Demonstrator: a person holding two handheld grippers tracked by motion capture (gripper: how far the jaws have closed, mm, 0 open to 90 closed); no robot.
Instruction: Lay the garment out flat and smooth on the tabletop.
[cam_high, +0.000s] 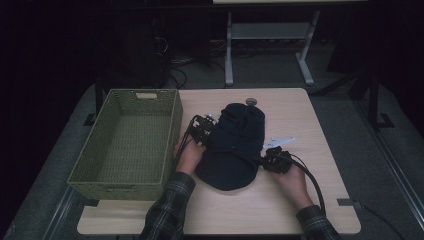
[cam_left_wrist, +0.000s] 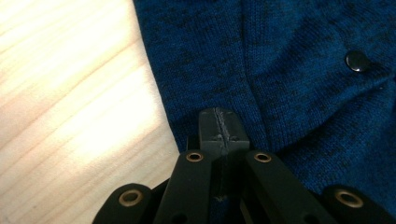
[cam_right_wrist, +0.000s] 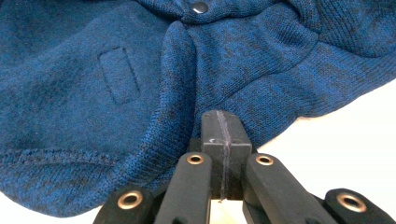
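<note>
Green woven basket (cam_high: 127, 142) left of centre, on table's (cam_high: 300, 200) left edge, nothing inside; small round grey disc (cam_high: 251, 101) at table's far edge, centre frame; white flat bit (cam_high: 280, 142) right of centre; grey desk frame (cam_high: 270, 35) top centre, cables (cam_high: 175, 70) beside it, upper left.

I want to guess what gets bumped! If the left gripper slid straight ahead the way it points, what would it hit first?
The blue knitted garment. The shut left gripper already sits at its edge, so it would likely push straight into the fabric.

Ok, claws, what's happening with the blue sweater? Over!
Left claw shut, at the sweater's left edge. Right claw shut, at its right edge. Sweater bunched on the table. Basket empty, path clear.
</note>
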